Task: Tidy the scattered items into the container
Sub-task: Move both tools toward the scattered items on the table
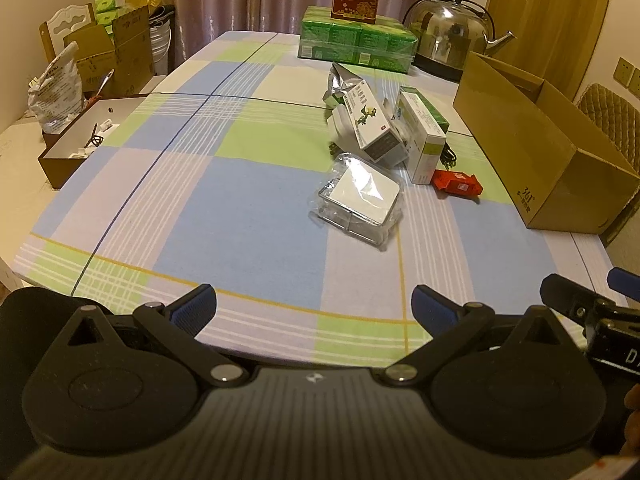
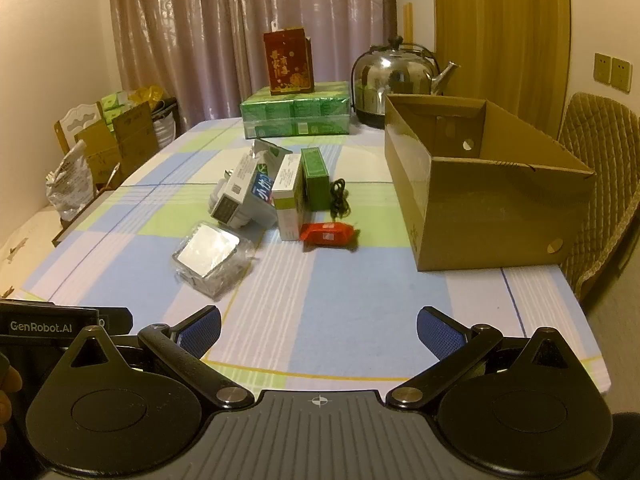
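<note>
- Left wrist view: the left claw stands wide open and holds nothing, low over the near edge of the checked-cloth worktop.
- Ahead of it and slightly right lies the clear-plastic-wrapped white square packet, the closest item; beyond that are the white medicine carton with green print and the white-and-green carton, leaning together.
- The small red packet lies ahead and right of the claw, near the open brown cardboard box.
- Judgement: start with the wrapped packet; grip its firm body, not the loose film, which may slip.
- Right wrist view: the right claw is likewise fully spread and empty.
- The cardboard box sits ahead and right of it, its interior appearing bare.
- The red packet and a coiled black cable lie ahead, slightly left.
- Judgement: the right claw is better placed for these; lift clear over the box wall before release.
</note>
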Available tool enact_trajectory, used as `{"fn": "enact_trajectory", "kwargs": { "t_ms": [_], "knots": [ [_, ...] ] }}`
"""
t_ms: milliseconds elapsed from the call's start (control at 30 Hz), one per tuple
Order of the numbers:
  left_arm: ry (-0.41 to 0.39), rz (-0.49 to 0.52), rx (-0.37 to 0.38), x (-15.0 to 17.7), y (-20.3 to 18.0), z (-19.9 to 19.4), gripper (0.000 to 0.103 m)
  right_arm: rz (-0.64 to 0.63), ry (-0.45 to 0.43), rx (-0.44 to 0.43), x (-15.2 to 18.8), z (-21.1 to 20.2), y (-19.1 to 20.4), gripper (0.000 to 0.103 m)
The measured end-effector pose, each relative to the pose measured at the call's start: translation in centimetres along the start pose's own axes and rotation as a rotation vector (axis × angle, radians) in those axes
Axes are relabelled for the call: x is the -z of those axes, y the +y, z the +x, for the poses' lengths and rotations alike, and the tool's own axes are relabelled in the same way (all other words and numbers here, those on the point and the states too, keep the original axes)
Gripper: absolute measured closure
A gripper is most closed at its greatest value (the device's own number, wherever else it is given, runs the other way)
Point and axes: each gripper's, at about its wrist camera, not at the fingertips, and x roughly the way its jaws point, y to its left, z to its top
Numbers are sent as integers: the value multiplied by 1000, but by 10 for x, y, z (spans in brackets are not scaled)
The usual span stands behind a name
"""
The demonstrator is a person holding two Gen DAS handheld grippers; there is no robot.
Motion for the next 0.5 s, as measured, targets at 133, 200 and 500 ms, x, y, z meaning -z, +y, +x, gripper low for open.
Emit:
{"fn": "enact_trajectory", "kwargs": {
  "t_ms": [133, 200, 500],
  "knots": [
    [1, 0, 1, 0, 0, 0, 1, -1, 2, 0, 0, 1, 0, 2],
    [1, 1, 0, 0, 0, 0, 1, -2, 3, 0, 0, 1, 0, 2],
    [3, 6, 5, 0, -1, 0, 1, -4, 9, 0, 2, 2, 1, 2]
  ]
}}
